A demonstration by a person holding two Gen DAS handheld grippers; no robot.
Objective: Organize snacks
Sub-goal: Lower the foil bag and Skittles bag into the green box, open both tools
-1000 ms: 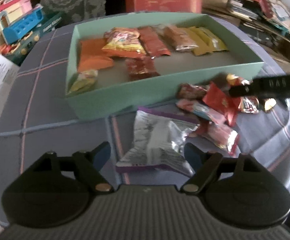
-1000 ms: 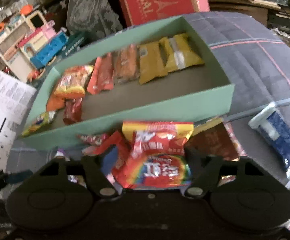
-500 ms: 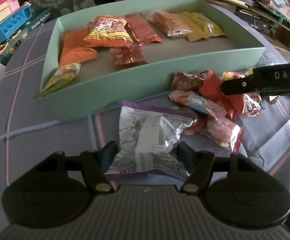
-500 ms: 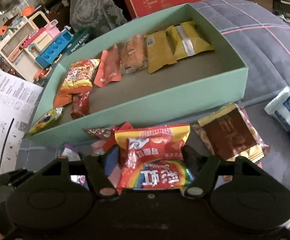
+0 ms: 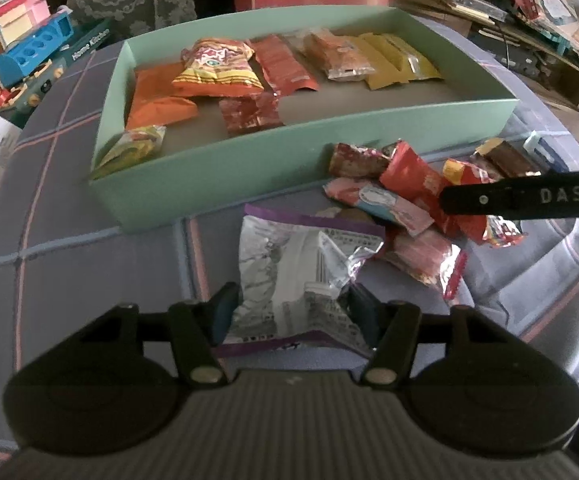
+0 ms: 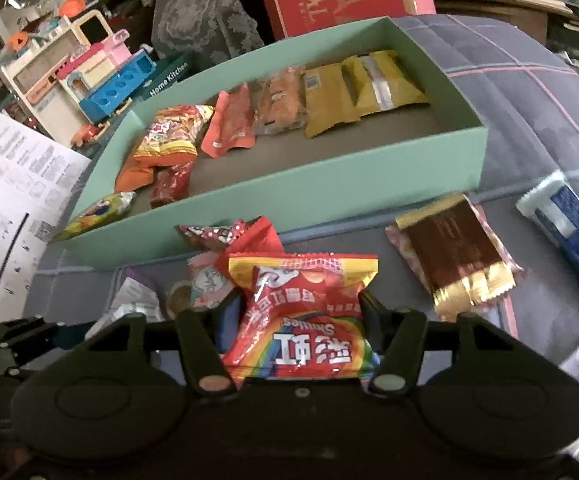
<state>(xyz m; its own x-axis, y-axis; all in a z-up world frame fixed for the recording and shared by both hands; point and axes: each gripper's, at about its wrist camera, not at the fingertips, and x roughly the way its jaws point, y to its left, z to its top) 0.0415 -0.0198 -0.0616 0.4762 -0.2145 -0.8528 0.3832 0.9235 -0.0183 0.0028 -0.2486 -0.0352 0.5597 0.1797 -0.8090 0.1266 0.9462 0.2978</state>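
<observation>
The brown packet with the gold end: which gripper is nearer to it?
Right. The right gripper, just closed on the red candy bag, sits beside the brown packet. The left gripper, closed on the silver bag, is further away, beyond the loose pile.

A cluttered home: toy kitchen set (image 6: pixel 89 76) beside a checked quilt (image 6: pixel 529 92)
</observation>
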